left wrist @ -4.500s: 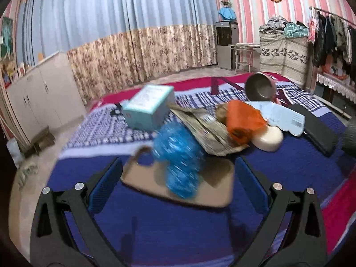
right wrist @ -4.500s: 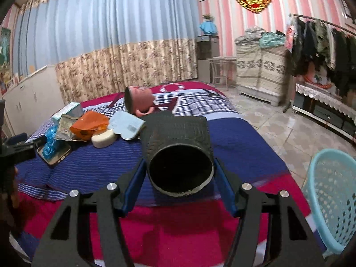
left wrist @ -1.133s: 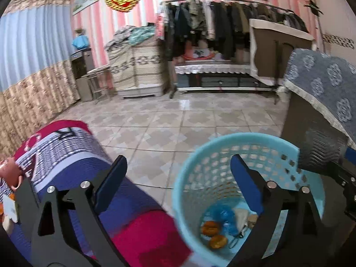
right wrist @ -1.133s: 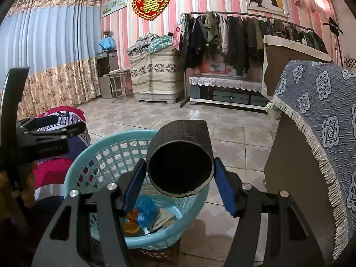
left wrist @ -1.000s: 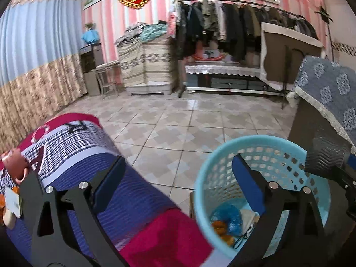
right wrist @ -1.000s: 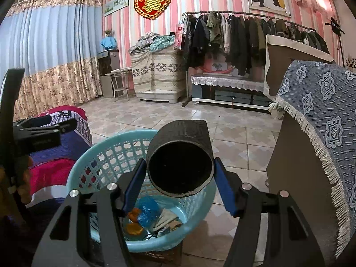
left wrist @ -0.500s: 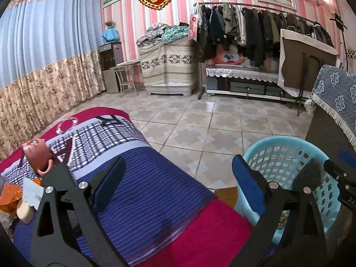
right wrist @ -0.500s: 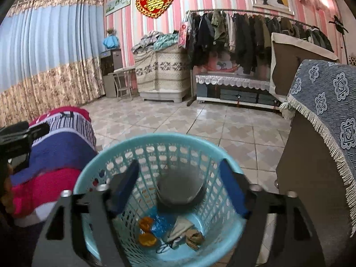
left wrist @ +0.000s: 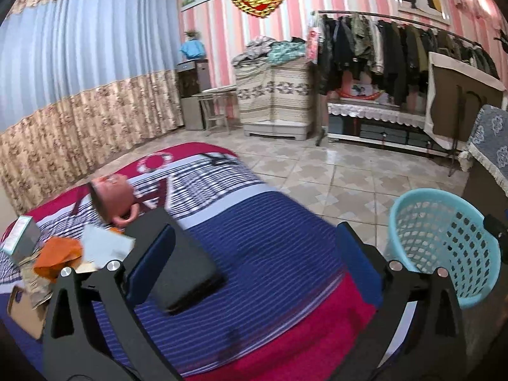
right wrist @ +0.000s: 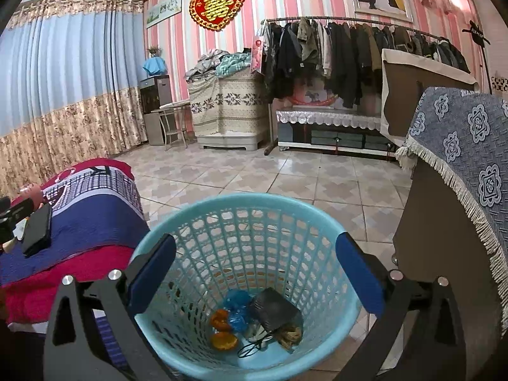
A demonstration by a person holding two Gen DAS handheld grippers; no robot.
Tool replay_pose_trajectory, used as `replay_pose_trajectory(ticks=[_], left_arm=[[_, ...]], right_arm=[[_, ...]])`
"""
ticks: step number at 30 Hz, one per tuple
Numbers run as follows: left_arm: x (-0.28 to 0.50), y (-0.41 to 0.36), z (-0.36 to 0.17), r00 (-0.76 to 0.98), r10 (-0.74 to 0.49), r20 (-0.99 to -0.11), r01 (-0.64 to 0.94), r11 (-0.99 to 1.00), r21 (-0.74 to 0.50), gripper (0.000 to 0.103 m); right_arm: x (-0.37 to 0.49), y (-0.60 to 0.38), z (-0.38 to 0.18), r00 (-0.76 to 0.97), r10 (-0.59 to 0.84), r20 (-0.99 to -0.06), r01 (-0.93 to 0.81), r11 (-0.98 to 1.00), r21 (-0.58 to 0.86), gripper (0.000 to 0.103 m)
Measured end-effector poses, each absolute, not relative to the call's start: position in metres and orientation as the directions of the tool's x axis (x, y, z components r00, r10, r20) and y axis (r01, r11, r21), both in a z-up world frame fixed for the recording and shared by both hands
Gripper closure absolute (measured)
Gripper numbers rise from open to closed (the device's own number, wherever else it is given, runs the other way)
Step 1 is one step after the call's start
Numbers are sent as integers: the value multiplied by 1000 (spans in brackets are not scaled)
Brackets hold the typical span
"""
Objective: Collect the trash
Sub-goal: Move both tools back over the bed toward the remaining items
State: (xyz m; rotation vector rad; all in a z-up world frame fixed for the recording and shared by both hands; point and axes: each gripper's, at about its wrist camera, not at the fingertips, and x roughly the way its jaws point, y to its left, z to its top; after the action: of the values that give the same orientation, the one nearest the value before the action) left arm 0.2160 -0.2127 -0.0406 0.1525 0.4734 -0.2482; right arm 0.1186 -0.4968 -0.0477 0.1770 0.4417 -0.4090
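Since the earlier frames, the dark tube (right wrist: 275, 311) has left the right gripper (right wrist: 255, 273) and now lies down in the light blue basket (right wrist: 324, 222); the left gripper (left wrist: 254, 262) has swung away from the basket and now looks over the bed (left wrist: 270, 247). Going out from the right gripper, its blue pads (right wrist: 358, 277) are far apart and the jaws are opening, with nothing between them; right under it is the basket, standing on the tiled floor (right wrist: 295, 174); at the bottom of the basket the dark tube rests beside a crumpled blue wrapper (right wrist: 236, 309), some orange peel (right wrist: 223, 339) and other scraps; a cabinet with a blue patterned cloth (right wrist: 470, 146) stands just to the right of the basket.

Going out from the left gripper, its jaws are also spread wide and hold nothing; below them is the bed with its blue and red striped blanket; a flat black case (left wrist: 177, 260) lies on the blanket near the left pad (left wrist: 152, 266); further left sit a white paper (left wrist: 104, 246), an orange bag (left wrist: 60, 254), a small teal box (left wrist: 20, 238) and a piece of cardboard (left wrist: 23, 312); a pink cup (left wrist: 111, 201) lies on its side behind them; the basket (left wrist: 444, 231) shows at the right side of this view, on the floor past the edge of the bed.
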Motion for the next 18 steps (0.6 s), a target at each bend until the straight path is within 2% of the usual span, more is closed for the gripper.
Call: replay_pose_trajectory(ticks=[9,18], left_arm=[[202,-138,-30,874,-132,-468,178,983,55,6],[188,-62,-36,872,-58,-486,88,995,39,6]], right_arm=[[124,-452,-35,854,-299,-426,360,930,69,5],[141,-382,-31,890,-184,-417,222,974,44,5]])
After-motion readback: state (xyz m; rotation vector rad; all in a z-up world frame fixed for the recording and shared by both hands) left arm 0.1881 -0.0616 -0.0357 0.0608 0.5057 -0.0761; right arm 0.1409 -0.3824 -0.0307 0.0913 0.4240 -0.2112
